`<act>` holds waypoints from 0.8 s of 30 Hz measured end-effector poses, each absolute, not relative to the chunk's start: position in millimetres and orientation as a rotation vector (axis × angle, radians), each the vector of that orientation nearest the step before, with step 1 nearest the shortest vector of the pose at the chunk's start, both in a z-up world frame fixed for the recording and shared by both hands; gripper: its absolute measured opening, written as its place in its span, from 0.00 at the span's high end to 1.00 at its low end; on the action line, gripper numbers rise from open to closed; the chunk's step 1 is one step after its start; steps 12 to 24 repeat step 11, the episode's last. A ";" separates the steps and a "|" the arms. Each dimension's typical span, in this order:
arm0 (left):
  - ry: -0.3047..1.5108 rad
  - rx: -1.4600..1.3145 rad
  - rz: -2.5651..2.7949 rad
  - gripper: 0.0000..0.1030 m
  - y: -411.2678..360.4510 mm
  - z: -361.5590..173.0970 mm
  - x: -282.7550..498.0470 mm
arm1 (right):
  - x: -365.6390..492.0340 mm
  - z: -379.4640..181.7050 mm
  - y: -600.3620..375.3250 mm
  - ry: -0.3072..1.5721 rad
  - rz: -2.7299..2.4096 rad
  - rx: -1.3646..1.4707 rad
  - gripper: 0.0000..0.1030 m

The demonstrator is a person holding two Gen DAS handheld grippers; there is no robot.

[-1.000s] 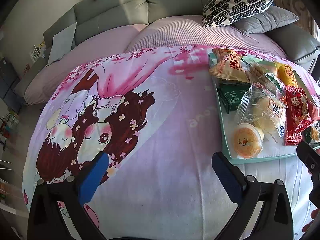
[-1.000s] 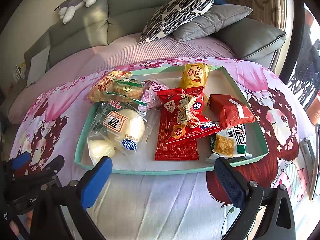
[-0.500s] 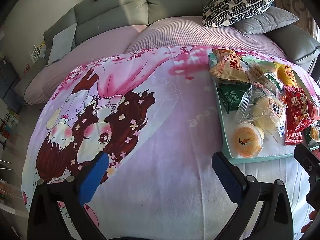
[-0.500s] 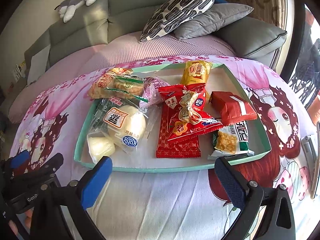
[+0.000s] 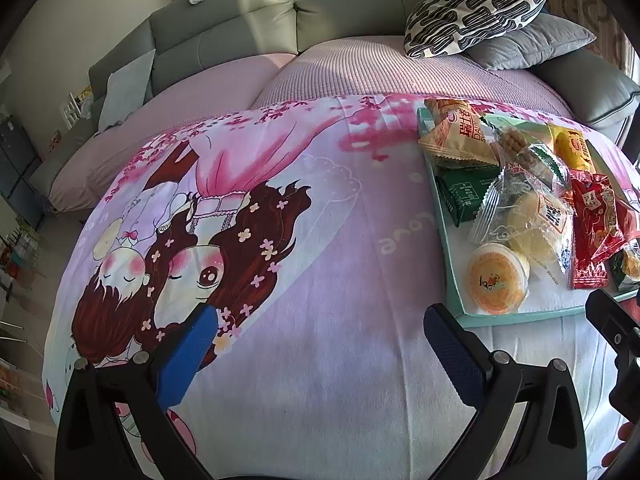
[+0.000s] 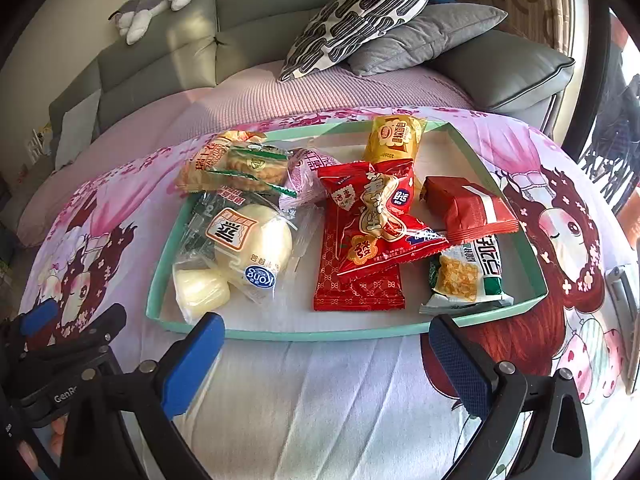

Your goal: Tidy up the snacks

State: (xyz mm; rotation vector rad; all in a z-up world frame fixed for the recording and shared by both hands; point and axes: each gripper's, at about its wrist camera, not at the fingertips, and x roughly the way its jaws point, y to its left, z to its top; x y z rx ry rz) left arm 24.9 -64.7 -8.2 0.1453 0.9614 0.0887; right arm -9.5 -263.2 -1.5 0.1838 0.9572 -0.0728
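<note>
A mint-green tray (image 6: 320,334) on the cartoon-print bedsheet holds several snack packs: a clear-wrapped bun (image 6: 252,244), red packets (image 6: 376,220), a yellow bread pack (image 6: 396,138), a red foil pack (image 6: 468,208), a green-white cracker pack (image 6: 468,276) and a jelly cup (image 5: 496,282). My right gripper (image 6: 320,356) is open and empty, just short of the tray's near rim. My left gripper (image 5: 320,344) is open and empty over the bare sheet, left of the tray (image 5: 446,232).
A grey sofa (image 6: 240,16) with a patterned pillow (image 6: 360,12), a grey pillow (image 6: 432,36) and a plush toy (image 6: 156,0) lies behind. The left gripper's body (image 6: 60,364) shows at the right view's lower left.
The right gripper has moved slightly nearer to the tray. The left gripper has barely moved. Both stay open.
</note>
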 end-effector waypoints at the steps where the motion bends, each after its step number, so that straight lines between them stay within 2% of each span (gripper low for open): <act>1: 0.958 0.146 0.089 0.00 -64.8 -8.0 24.6 | -9.7 -1.6 -263.2 0.957 -0.073 0.184 0.00; 24: 0.970 0.129 0.087 0.00 -63.6 -14.7 25.9 | -9.5 -4.1 -264.0 0.962 -0.075 0.188 0.00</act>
